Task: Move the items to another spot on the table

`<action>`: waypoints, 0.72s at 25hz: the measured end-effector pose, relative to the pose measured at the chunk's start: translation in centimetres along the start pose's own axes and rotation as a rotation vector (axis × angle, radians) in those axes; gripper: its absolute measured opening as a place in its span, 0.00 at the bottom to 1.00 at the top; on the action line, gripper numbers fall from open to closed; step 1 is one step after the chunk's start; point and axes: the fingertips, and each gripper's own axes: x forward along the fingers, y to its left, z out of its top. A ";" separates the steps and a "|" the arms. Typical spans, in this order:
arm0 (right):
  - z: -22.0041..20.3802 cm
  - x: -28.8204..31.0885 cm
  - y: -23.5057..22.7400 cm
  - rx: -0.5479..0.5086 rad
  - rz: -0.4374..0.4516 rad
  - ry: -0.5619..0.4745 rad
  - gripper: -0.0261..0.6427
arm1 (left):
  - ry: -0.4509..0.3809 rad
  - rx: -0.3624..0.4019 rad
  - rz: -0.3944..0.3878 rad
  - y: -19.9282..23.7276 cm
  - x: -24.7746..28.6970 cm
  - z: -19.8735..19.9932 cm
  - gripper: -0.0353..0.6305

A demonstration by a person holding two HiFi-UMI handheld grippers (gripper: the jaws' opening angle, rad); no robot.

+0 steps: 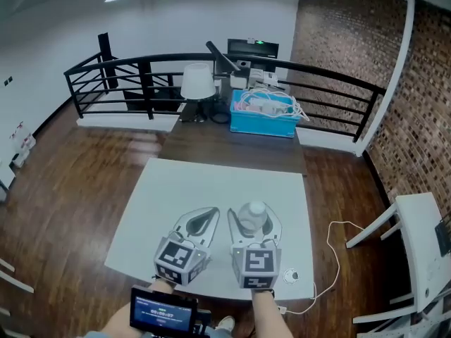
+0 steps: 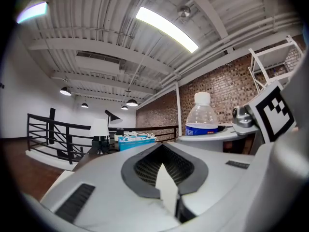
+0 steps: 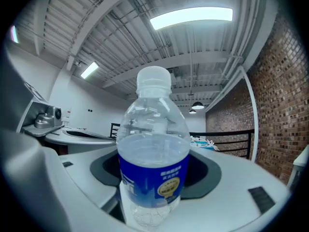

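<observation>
One white table (image 1: 211, 182) is sitting in front of me, and I am working over its near edge, toward 6 o'clock. A dark desk (image 1: 232, 143) is butting against the table's far side at 12 o'clock. On it a blue bin (image 1: 264, 122) full of white cables is sitting at about 1 o'clock, and a white lamp (image 1: 196, 83) is standing at 11 o'clock.

My left gripper (image 1: 211, 212) is hovering at 7 o'clock of the table's middle. Its jaws are pressing together tip to tip, gripping nothing.

My right gripper (image 1: 254, 214) is riding just beside it at 5 o'clock. Its jaws are standing wide around a water bottle (image 3: 153, 158) and closing on its sides. The bottle is standing upright between them, clear, with a blue label and a white cap. I cannot tell if its base is touching the tabletop.

A small round white thing (image 1: 291, 276) is lying on the table at 4 o'clock of the right gripper, near the corner; it is too small to name.
</observation>
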 end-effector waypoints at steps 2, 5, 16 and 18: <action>0.4 0.5 1.6 -0.010 0.020 0.012 0.47 | -0.005 -0.001 0.015 1.1 -0.9 0.1 0.06; 0.7 1.1 3.6 -0.023 0.046 0.000 0.47 | -0.017 0.013 0.033 2.6 -2.1 0.0 0.06; 0.7 3.8 10.4 -0.039 0.133 -0.012 0.47 | -0.024 0.012 0.116 7.8 -6.9 -0.2 0.06; 0.9 4.2 12.1 -0.042 0.161 -0.016 0.47 | -0.021 0.008 0.138 8.9 -8.0 -0.5 0.06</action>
